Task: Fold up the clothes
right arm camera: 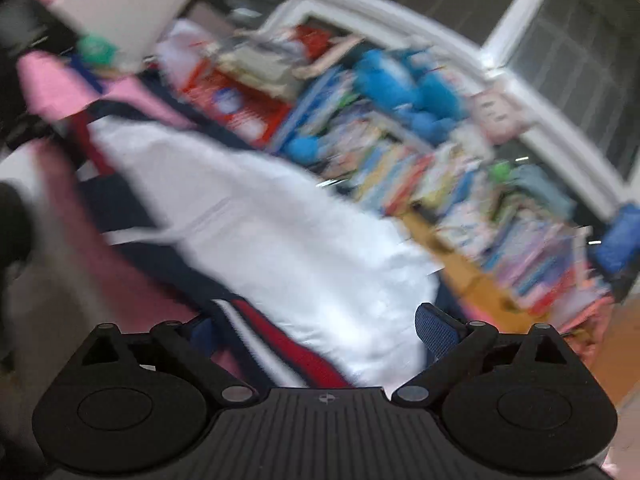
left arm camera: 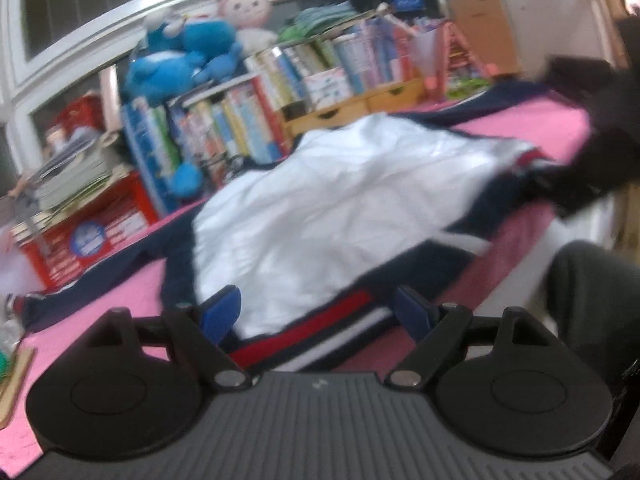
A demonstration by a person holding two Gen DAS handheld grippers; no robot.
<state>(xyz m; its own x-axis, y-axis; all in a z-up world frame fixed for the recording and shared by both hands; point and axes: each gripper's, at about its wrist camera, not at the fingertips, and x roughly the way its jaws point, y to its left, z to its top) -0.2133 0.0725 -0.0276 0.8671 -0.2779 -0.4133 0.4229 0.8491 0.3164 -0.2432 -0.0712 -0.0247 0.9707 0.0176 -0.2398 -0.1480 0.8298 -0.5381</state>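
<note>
A white jacket with navy sleeves and a red-and-white striped hem lies spread on the pink table cover. My left gripper hovers at the hem, its blue pads wide apart with the hem between them and neither pad pressing on it. The right wrist view is tilted and blurred. In it the same jacket runs diagonally, and my right gripper is open over its striped edge. At the jacket's far right corner a person's dark sleeve reaches in.
Rows of books and a wooden drawer unit line the back of the table, with blue plush toys on top. A red box stands at back left. The table's edge and a dark trouser leg are at right.
</note>
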